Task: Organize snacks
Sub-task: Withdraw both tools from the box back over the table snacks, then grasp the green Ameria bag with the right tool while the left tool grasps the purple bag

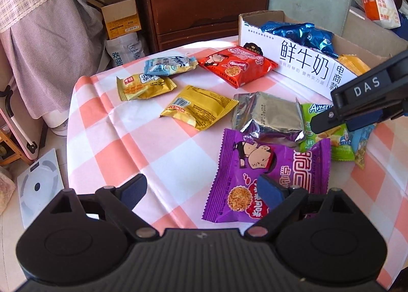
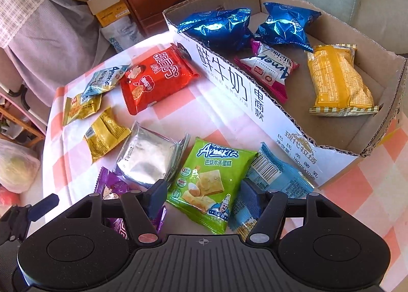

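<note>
Right wrist view shows the cardboard milk box (image 2: 275, 113) far right on the checked tablecloth (image 2: 224, 121), holding four snacks, the right gripper (image 2: 202, 196) part-open astride the green cake packet (image 2: 209, 182), the left gripper (image 1: 201, 190) wide, empty, beside the purple noodle packet (image 1: 257, 164).

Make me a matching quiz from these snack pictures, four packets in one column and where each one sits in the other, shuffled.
Things:
1. two blue foil packets
2. red noodle packet
3. green cake packet
4. purple noodle packet

Places:
A. on the tablecloth, beside the box's printed wall
B. between the right claw's open fingers
C. inside the cardboard box
D. under the left claw's right-hand finger

Pairs: 1-C, 2-A, 3-B, 4-D
</note>
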Tool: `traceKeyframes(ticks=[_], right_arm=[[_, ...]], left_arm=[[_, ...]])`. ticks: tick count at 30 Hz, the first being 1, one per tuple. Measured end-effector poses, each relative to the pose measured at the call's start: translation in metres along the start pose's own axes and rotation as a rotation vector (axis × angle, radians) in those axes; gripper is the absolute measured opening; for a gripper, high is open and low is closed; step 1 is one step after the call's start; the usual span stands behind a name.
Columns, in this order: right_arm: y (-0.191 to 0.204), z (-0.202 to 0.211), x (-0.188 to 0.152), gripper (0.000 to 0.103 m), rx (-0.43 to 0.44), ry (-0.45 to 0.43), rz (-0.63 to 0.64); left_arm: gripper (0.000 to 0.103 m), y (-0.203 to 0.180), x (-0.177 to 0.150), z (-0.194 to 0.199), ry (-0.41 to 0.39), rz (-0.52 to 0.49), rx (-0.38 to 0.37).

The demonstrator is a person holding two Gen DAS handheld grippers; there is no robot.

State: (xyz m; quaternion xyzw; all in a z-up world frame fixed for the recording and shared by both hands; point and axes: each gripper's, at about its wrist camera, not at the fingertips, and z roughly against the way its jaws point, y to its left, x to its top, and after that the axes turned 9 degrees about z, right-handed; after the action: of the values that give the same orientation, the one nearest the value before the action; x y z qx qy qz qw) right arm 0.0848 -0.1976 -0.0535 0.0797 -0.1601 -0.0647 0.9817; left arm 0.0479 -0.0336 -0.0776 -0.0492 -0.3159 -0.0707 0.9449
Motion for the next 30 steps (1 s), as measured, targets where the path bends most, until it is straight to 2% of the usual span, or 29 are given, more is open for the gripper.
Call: traceKeyframes(ticks=[4,7,11,14,17,20,24,27,30], right_arm=[[0.01,-0.01,0.002,0.066,-0.019,-0.002,0.04],[0.016,-0.015,0.003,0.064,-0.024,-0.021,0.074],[0.026,-0.023,0.005,0.06,0.006,-0.014,0.116],[0.031,-0.03,0.003,0.057,0.026,-0.006,0.144],[0.039,-0.03,0.001,0.056,0.03,-0.01,0.205],[0.04,-0.027,-0.001,0.055,0.043,0.015,0.225],[0.036,-0.019,-0.007,0.055,0.041,0.012,0.263],[0.038,-0.018,-0.013,0.055,0.047,0.025,0.307],[0.043,-0.02,-0.018,0.055,0.07,0.044,0.336]], left_arm=[[0.092,0.016,-0.005,0.0,0.021,0.047,0.038],[0.092,0.025,-0.007,0.004,0.001,0.077,0.041],[0.092,0.027,-0.007,0.017,-0.022,0.073,-0.055],[0.092,0.023,-0.008,0.018,0.03,0.089,-0.147],[0.092,0.011,-0.011,0.02,0.063,0.043,-0.183],[0.092,-0.002,-0.018,0.021,0.069,-0.059,-0.167],[0.092,-0.006,-0.024,0.018,0.084,-0.115,-0.116],[0.091,0.0,-0.025,0.006,0.11,-0.1,-0.03],[0.091,0.013,-0.022,-0.003,0.124,-0.042,0.04]])
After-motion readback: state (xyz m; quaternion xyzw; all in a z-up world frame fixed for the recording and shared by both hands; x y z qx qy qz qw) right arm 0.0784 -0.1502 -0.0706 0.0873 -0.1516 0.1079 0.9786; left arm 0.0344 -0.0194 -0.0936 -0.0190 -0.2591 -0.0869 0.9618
